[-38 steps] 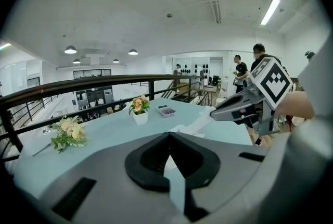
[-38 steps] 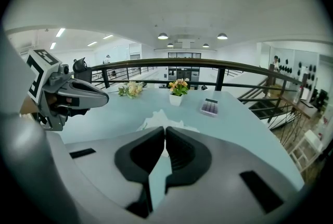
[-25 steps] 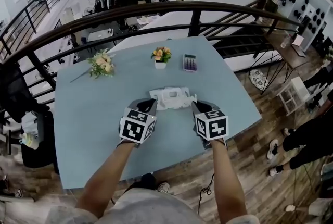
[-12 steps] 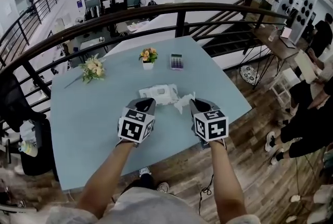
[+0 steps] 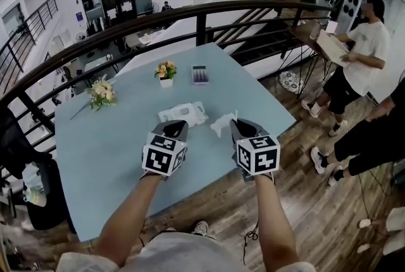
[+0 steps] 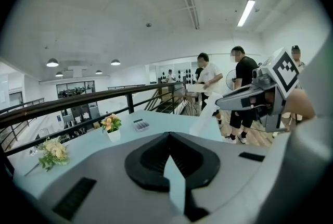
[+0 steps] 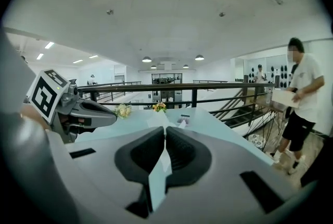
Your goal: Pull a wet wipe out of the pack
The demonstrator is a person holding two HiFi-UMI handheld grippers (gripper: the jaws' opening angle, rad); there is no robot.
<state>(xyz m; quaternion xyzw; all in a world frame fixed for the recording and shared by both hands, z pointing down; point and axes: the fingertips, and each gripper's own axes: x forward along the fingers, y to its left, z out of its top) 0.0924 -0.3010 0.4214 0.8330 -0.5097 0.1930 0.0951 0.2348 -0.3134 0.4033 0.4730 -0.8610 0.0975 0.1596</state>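
The white wet wipe pack lies flat on the light blue table, just beyond both grippers. My right gripper is shut on a white wet wipe, which hangs crumpled from its tip, clear of the pack. In the right gripper view the wet wipe sticks out past the closed right gripper. From the left gripper view, the wet wipe dangles below the right gripper. My left gripper is shut and empty, lifted off the table near the pack; its pads meet in the left gripper view.
A small flower pot, a flower bouquet and a small keypad-like box stand at the far side of the table. A dark railing runs behind it. People stand on the wooden floor to the right.
Both grippers have lifted and drawn back from the pack. The wet wipe has come out of the pack in the right gripper. The pack stays on the table.
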